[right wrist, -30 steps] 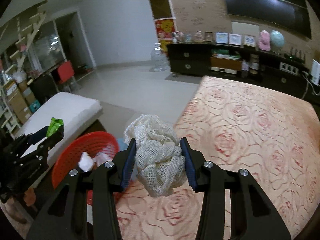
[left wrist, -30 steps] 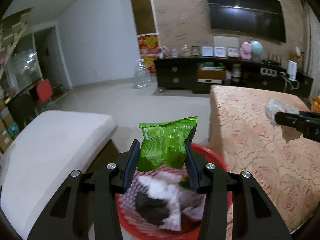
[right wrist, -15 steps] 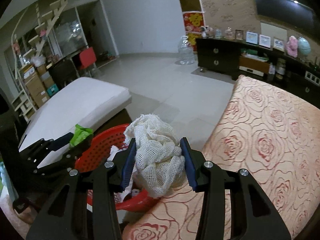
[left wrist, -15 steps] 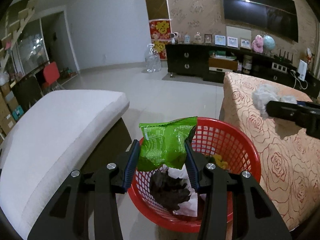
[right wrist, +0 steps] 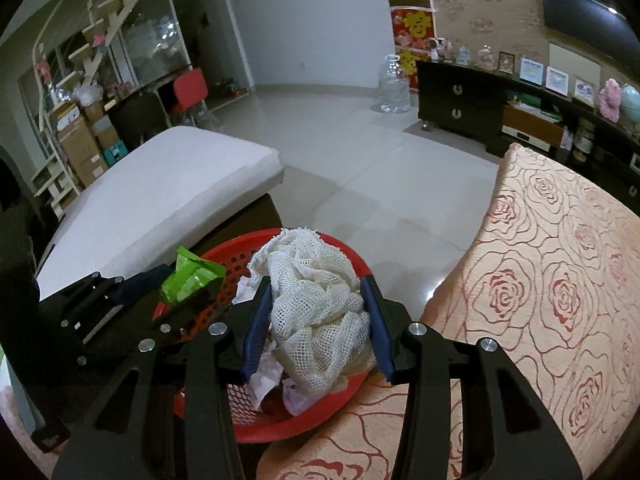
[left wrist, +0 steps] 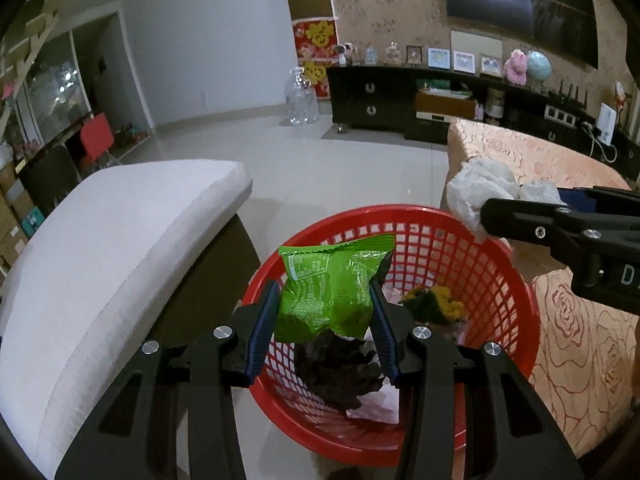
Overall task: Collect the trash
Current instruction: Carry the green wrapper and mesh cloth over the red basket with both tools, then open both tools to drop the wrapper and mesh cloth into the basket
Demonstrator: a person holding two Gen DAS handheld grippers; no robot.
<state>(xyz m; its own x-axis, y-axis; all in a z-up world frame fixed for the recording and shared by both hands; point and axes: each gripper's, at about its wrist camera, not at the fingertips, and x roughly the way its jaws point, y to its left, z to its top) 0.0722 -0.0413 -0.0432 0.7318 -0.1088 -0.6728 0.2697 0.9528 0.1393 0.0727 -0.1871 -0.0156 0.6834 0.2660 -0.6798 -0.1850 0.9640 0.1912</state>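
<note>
The left gripper (left wrist: pixel 325 312) was clenched on a green snack wrapper (left wrist: pixel 330 286), its blue pads pressing the crinkled foil from both sides, the wrapper's serrated top edge standing up past the jaws. Directly below and beyond those jaws lay the red mesh basket (left wrist: pixel 452 236), its rim open all round. Inside it, under the wrapper, sat a dark crumpled lump (left wrist: pixel 340 372), white paper scraps (left wrist: pixel 374 404), and to the right of the jaws something yellow and green (left wrist: pixel 434 304). Left of the jaws ran the rounded edge of a white cushion (left wrist: pixel 120 240); between it and the basket was a narrow strip of bare tiled floor (left wrist: pixel 340 168), which widened into open room ahead.

The right gripper (right wrist: pixel 320 322) was clenched on a bundled off-white net cloth (right wrist: pixel 316 304), a loose open weave bulging above and below the pads. It hung over the near rim of the basket (right wrist: pixel 304 424), with the basket's far side just past the jaws. Right of the jaws, close beside the basket, was the bench edge covered in a rose-patterned peach cloth (right wrist: pixel 552 288). Left of these jaws, the left gripper (right wrist: pixel 188 284) and its wrapper (right wrist: pixel 188 276) were near but apart from the net cloth.
</note>
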